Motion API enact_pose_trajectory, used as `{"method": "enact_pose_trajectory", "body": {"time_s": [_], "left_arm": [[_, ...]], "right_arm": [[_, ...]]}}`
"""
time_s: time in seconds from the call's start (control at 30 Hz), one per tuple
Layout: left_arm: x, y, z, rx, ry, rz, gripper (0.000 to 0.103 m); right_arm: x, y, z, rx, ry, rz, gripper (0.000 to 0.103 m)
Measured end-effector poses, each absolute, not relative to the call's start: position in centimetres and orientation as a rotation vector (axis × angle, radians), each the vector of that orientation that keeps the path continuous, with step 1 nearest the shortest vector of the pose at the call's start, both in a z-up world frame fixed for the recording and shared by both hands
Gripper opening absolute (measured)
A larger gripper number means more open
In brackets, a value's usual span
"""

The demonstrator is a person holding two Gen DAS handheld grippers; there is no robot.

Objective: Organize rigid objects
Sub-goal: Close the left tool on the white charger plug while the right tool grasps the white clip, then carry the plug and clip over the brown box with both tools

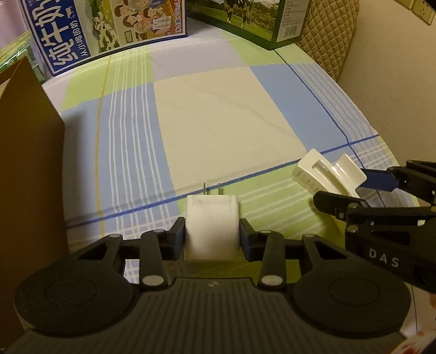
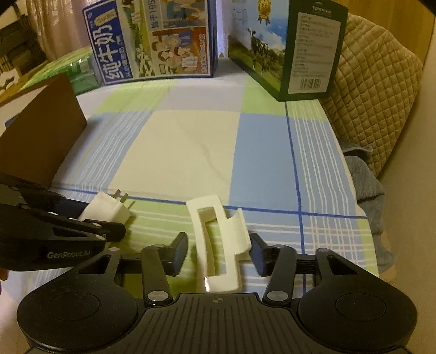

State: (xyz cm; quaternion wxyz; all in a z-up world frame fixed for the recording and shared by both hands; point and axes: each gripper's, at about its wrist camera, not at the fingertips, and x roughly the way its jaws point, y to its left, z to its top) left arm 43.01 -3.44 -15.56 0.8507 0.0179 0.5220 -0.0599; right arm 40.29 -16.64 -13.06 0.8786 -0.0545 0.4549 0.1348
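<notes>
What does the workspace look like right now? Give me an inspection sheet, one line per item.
Surface: checked cloth in blue, green and cream, middle bare.
Job's things: white plug adapter, prongs pointing away; white hair claw clip.
Clutter: blue milk carton box, dark green box, brown cardboard at the edges.
Grippers: left gripper shut on the adapter; right gripper straddles the clip, left pad apart.
Cables: nothing seen.
Surroundings: quilted beige cushion, wall socket.

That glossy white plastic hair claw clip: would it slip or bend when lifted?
The glossy white plastic hair claw clip looks hard, so probably stiff. Its shiny surface may slide against the right hand-held gripper. Squeezing its raised wing could spring it open, since it looks hinged.
</notes>
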Motion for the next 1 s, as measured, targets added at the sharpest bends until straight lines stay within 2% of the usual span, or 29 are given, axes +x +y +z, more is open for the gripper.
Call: {"method": "enact_pose_trajectory", "body": {"time_s": [0.37,0.8,1.0], "left_arm": [[39.2,-3.2,-15.4,0.028,1.114,-0.126,0.036],[31.1,-0.2,-14.9,0.014,1.152,-0.097,0.036],[30.2,-0.1,-15.0,-0.004,1.136,-0.081,0.036]], "right_arm": [[37.5,-15.6,-13.1,-0.15,0.978,0.36,0.038],[31.5,-14.0,-13.2,-0.236,0.988,0.525,0.038],[30.5,-13.5,-13.1,-0.249,0.985,0.538,0.038]]}}
